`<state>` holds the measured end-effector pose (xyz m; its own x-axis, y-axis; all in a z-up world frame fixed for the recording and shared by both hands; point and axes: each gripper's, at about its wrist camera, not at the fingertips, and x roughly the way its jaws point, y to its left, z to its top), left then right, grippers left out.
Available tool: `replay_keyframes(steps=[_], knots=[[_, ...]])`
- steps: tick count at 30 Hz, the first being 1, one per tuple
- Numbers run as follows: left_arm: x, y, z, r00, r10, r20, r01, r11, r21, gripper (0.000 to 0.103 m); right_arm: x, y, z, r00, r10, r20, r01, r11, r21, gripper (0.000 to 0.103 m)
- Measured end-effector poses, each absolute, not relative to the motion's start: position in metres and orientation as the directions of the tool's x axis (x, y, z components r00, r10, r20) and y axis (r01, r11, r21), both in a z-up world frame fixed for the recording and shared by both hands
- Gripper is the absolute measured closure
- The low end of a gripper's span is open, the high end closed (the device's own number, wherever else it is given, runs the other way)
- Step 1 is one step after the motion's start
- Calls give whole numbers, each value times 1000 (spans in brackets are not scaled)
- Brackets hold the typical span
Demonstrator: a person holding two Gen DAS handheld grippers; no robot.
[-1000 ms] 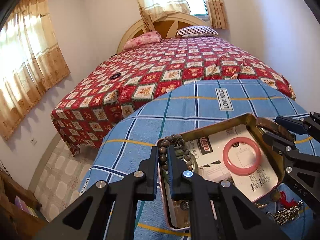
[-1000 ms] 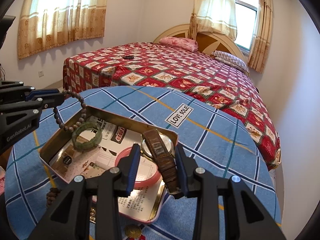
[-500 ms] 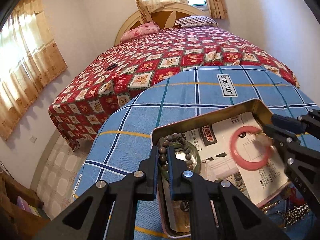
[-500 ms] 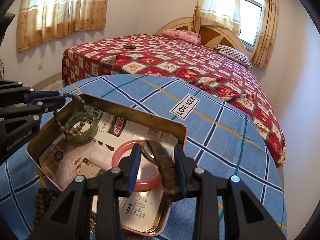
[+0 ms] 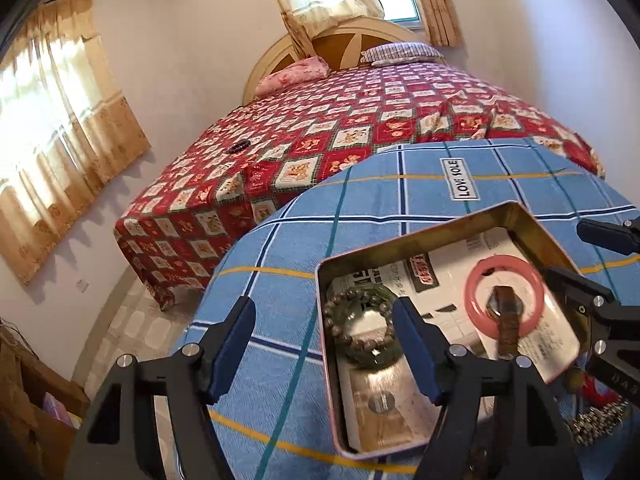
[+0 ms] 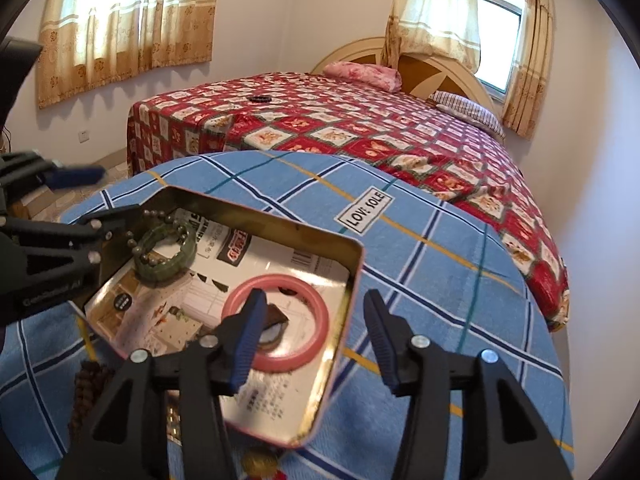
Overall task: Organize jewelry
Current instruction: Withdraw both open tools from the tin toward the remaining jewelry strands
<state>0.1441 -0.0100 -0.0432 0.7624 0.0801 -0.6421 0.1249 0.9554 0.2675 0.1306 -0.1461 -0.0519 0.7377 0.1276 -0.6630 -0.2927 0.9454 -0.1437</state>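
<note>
a bedroom with a red patchwork bed [image 6: 360, 128] is lying beyond the blue checked bench [image 5: 360, 208]. on it the open tin [image 6: 352, 264] is holding a beaded bracelet [image 5: 356, 320] over a green bangle [image 6: 168, 256], plus a pink bangle [image 5: 504, 300] around a brown-strapped watch [image 5: 506, 320]. the left claw [image 5: 324, 344] and right claw [image 6: 314, 330] are both opening — nothing between the jaws.

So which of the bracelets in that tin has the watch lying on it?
The pink bangle; the watch lies across it, while the green bangle carries only beads.
</note>
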Motion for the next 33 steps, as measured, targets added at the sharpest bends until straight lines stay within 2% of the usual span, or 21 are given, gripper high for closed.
replay_keyframes(steps=[4, 10, 19, 33], knots=[[128, -4, -42, 758, 90, -646, 108, 959, 261, 32, 119, -152, -49, 746, 111, -657, -278, 948, -156, 43], [98, 3, -46, 746, 108, -657, 89, 962, 259, 32, 99, -157, -51, 751, 96, -653, -267, 949, -167, 37], [54, -7, -59, 709, 58, -703, 123, 971, 204, 32, 57, -176, -60, 749, 66, -659, -231, 959, -165, 28], [42, -39, -85, 662, 21, -749, 203, 957, 207, 32, 34, -183, -78, 746, 27, -665, -203, 961, -189, 22]])
